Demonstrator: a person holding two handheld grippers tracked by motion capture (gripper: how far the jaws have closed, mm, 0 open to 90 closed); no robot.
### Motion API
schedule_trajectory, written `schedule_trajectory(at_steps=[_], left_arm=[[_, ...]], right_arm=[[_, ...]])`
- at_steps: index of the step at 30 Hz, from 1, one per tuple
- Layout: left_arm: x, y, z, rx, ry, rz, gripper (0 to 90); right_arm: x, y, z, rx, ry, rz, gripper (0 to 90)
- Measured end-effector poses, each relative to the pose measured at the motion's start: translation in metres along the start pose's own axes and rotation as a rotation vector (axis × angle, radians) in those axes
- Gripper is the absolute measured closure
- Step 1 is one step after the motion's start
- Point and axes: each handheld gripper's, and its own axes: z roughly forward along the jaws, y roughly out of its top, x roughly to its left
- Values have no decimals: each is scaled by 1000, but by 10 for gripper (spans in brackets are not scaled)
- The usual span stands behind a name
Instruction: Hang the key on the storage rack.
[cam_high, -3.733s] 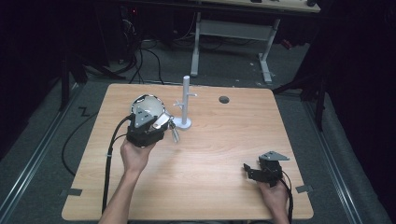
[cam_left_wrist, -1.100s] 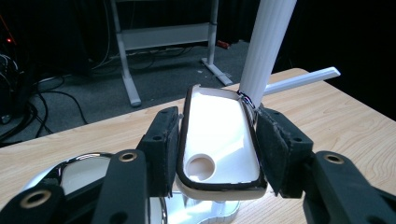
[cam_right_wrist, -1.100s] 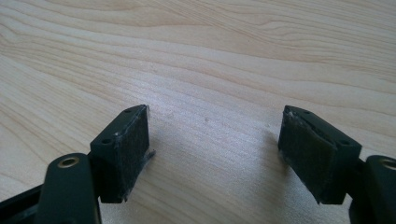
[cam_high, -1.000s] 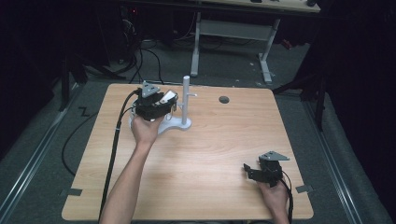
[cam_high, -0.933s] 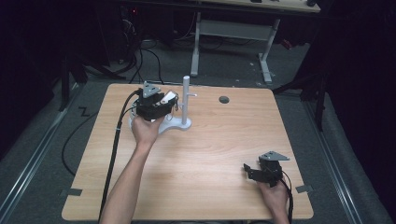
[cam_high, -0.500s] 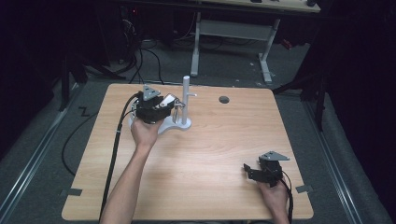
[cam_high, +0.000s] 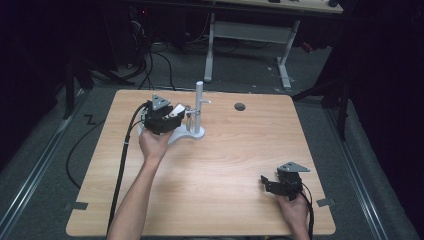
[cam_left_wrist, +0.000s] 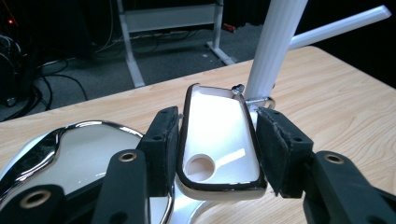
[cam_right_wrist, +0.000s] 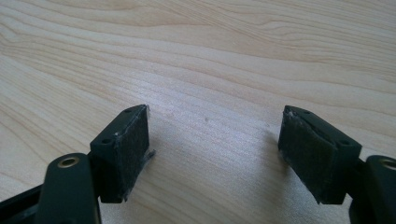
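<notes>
Left gripper (cam_left_wrist: 212, 154) clamped on white tag (cam_left_wrist: 218, 140) at far-left of table (cam_high: 220, 165), beside stand (cam_high: 198, 107) — we keep grip square, ease ring onto hook. Right gripper (cam_right_wrist: 215, 154) wide open, empty, near right.

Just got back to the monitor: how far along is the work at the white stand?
Done: the left gripper is shut on the white tag-like piece, held against the white stand's post. In hand: working it at the small metal hook. Left: letting go. The right gripper rests open on the table.

Dim lab: cables (cam_high: 150, 55), bare test table (cam_high: 225, 165)
</notes>
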Motion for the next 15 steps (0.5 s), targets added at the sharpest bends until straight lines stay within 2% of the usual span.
schedule_trajectory(at_steps=[8,15], left_arm=[[0,-6,5,25,11,11,509],[-3,-8,7,28,16,18,509]], right_arm=[[0,0,0,0,0,0,248],[0,0,0,0,0,0,248]])
